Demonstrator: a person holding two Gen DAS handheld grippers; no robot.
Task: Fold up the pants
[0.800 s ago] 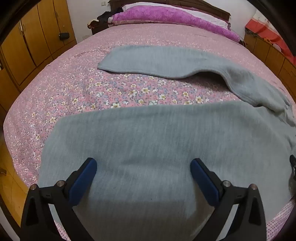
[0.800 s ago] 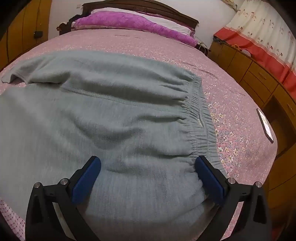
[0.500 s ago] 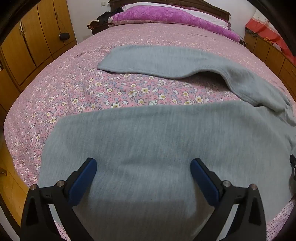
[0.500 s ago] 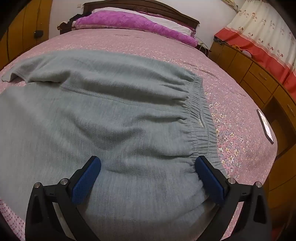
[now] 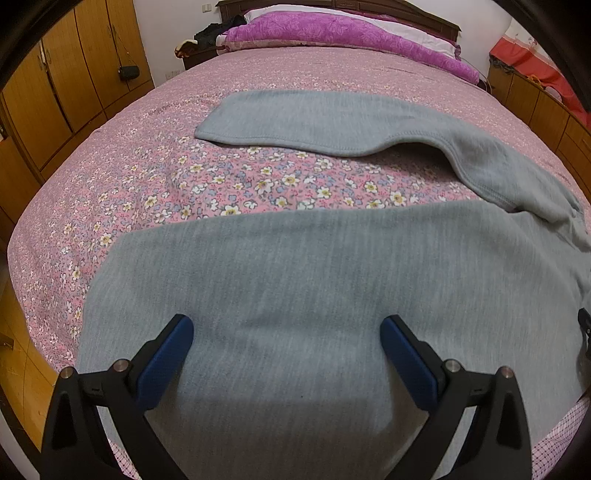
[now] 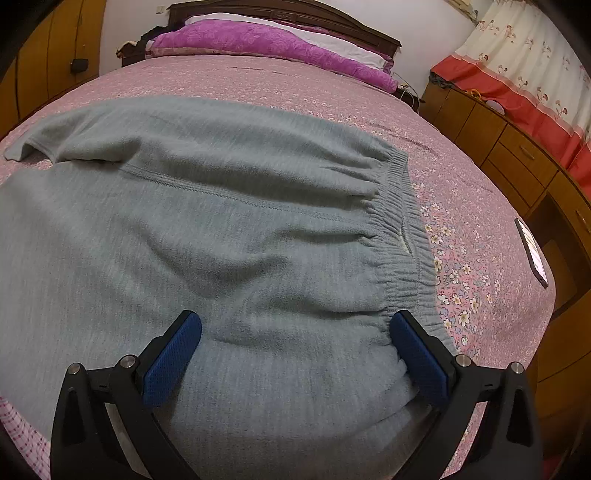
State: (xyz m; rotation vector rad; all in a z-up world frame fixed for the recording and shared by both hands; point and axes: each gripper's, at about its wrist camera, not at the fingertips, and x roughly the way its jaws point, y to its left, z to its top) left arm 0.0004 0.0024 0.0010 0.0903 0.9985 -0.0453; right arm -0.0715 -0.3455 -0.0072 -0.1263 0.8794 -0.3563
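Observation:
Grey fleece pants [image 5: 332, 280] lie spread flat on the pink flowered bedspread [image 5: 240, 184]. In the left wrist view the near leg fills the foreground and the far leg [image 5: 332, 122] lies beyond a strip of bare bedspread. My left gripper [image 5: 286, 345] hovers open over the near leg, nothing between its blue pads. In the right wrist view the pants' seat [image 6: 221, 240] and the gathered elastic waistband [image 6: 406, 236] show. My right gripper [image 6: 295, 341] is open over the near waist corner, its right fingertip [image 6: 413, 343] at the waistband's edge.
A purple quilt and pillows [image 5: 340, 33] lie at the headboard. Wooden wardrobes [image 5: 55, 85] stand left of the bed, and low wooden cabinets [image 6: 517, 162] under a red-trimmed curtain to the right. A phone [image 6: 532, 251] lies near the bed's right edge.

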